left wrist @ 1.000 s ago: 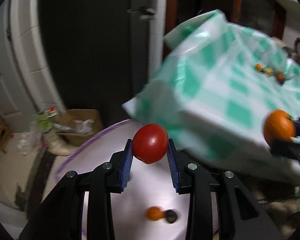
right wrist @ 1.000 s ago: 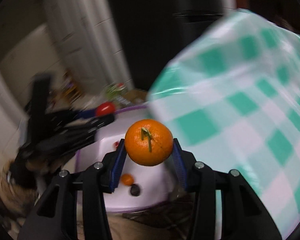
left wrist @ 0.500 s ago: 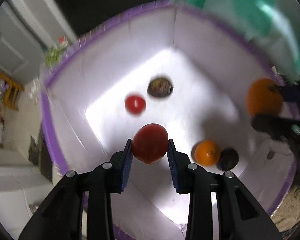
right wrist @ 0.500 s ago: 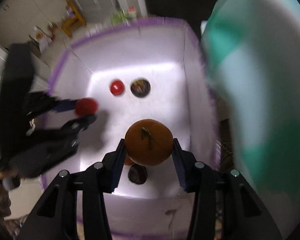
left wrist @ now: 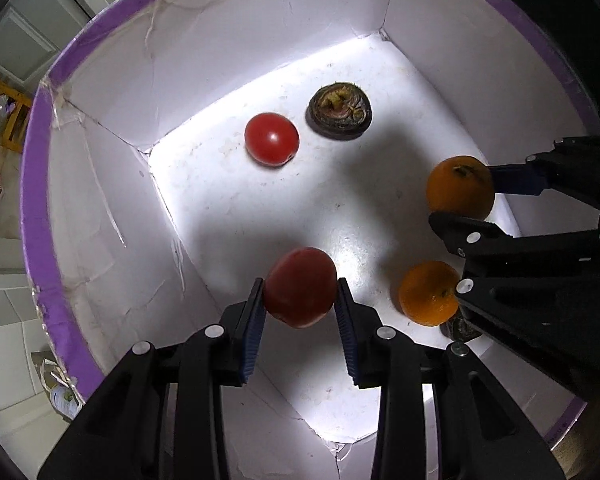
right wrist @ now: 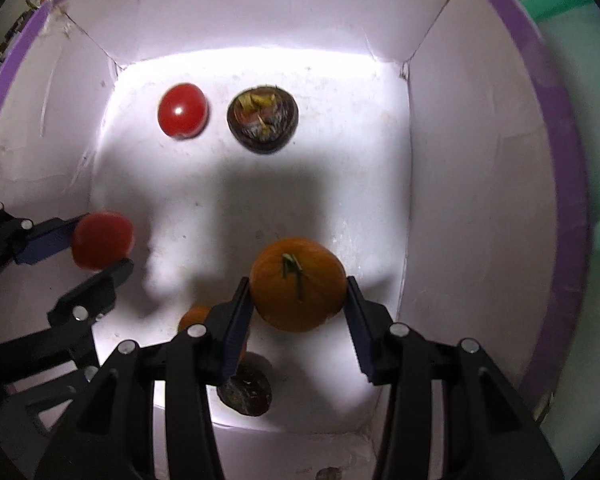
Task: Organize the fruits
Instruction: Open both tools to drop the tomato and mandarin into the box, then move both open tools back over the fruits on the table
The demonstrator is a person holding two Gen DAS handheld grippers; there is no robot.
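Writing is showing nowhere legibly. Left hand-held gripper (left wrist: 300,306) is reaching into the white, purple-rimmed box (left wrist: 100,208), clamping a red tomato (left wrist: 301,287) at lower centre. Right hand-held gripper (right wrist: 298,300) is pinching a stemmed orange (right wrist: 298,284) above the box floor. Lying below are another tomato (left wrist: 272,145), a dark mangosteen (left wrist: 339,115) beside it, and a second orange (left wrist: 428,299) at lower right.
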